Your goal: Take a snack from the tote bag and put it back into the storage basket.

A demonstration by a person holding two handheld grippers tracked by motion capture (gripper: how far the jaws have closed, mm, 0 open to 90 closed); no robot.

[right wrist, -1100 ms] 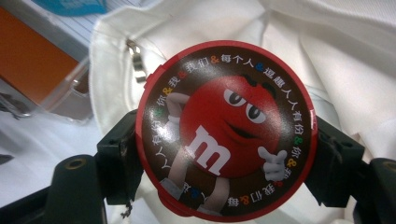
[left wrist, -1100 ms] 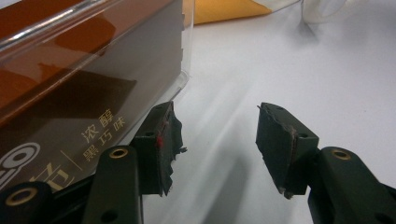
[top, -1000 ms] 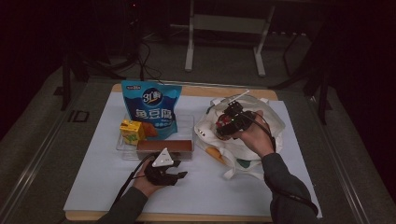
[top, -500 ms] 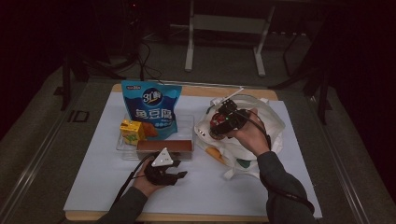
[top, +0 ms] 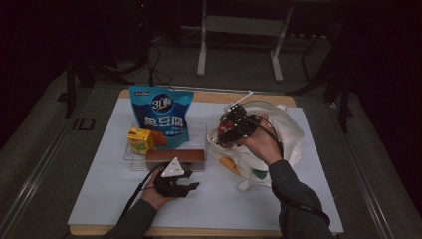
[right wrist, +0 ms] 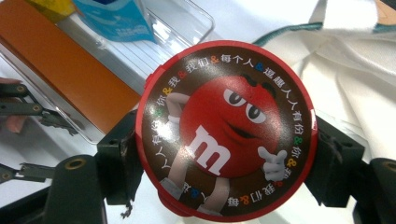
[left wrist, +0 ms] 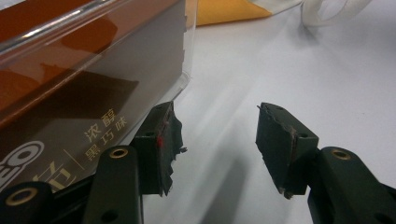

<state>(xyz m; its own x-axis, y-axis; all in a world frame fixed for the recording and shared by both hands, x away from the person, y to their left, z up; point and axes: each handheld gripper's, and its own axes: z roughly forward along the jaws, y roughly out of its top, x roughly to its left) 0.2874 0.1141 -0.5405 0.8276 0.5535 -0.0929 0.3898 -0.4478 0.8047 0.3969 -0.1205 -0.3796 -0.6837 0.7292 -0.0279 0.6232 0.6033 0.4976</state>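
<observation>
One round candy tin (right wrist: 226,128) sits clamped in right gripper (right wrist: 224,154).

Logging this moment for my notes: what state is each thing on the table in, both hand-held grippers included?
Left hand-held gripper: open, nothing between its jaws, beside the clear tray.
Right hand-held gripper: shut on the round candy tin.
Round candy tin: lid on, held above the table.
Clear tray: open-topped, holding three items.
Blue snack bag: upright in the tray.
Brown box: lying along the tray's near side.
Yellow carton: in the tray.
White cloth bag: crumpled, lying on the table.
</observation>
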